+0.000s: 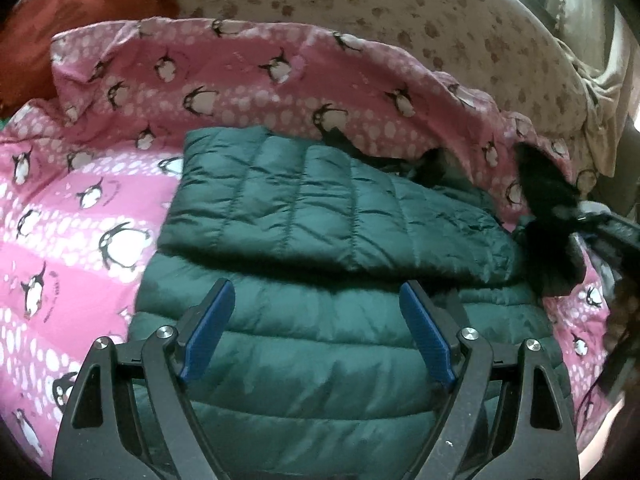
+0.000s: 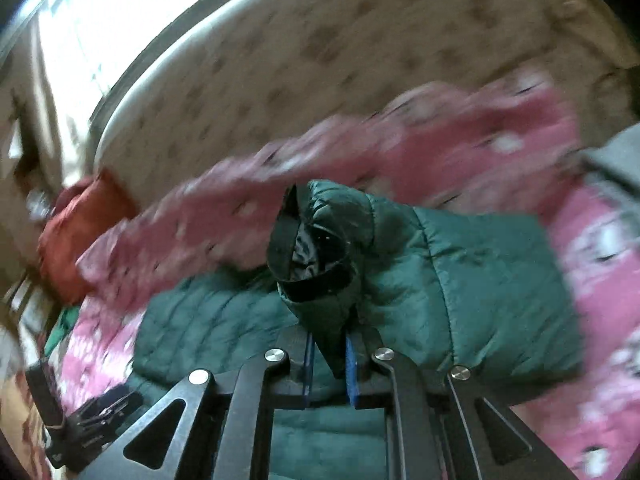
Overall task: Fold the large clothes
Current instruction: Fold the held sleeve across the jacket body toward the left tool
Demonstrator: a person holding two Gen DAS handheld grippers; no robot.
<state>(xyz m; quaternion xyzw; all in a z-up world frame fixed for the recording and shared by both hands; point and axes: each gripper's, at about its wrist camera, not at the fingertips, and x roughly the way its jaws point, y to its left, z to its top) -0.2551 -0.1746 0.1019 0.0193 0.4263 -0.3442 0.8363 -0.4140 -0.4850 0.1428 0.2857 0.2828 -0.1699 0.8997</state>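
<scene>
A dark green quilted puffer jacket lies on a pink penguin-print blanket, with one sleeve folded across its body. My left gripper is open and empty, hovering just above the jacket's body. My right gripper is shut on the jacket's other sleeve at its cuff and holds it lifted above the jacket. The right gripper also shows in the left wrist view at the right edge, with dark fabric hanging from it.
The blanket's far edge is bunched into a ridge against a beige spotted sheet. A red-orange cushion lies at the far left, also in the right wrist view. A window is beyond the bed.
</scene>
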